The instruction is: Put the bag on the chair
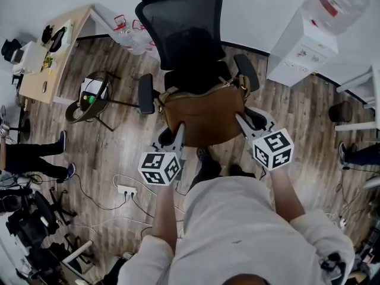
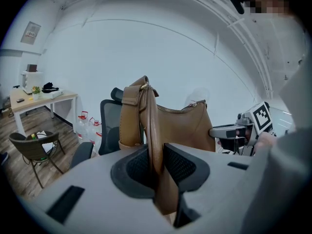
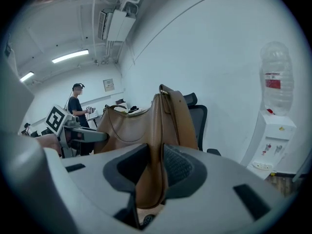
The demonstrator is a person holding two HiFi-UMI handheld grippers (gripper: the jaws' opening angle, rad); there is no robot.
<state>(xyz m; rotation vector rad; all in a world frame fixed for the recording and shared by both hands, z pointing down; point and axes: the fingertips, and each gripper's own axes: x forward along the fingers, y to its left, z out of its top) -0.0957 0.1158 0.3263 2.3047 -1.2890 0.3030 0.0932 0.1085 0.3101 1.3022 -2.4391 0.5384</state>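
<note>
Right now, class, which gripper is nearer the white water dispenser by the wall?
Right. The right gripper clamps the brown leather bag at its end toward the white water dispenser; the left gripper clamps the opposite end, farther away.

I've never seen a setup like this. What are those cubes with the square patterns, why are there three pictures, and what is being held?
There is no robot here. A person holds a two-jaw tool in each hand, and the patterned cubes are parts of those tools. One picture comes from a camera on the person's head, looking steeply down. The other two come from cameras riding on each tool, looking along its jaws. The left gripper and the right gripper each pinch one end of a brown bag, held between them at a black office chair. Whether the bag touches the seat I cannot tell. Below is a wooden floor.
</note>
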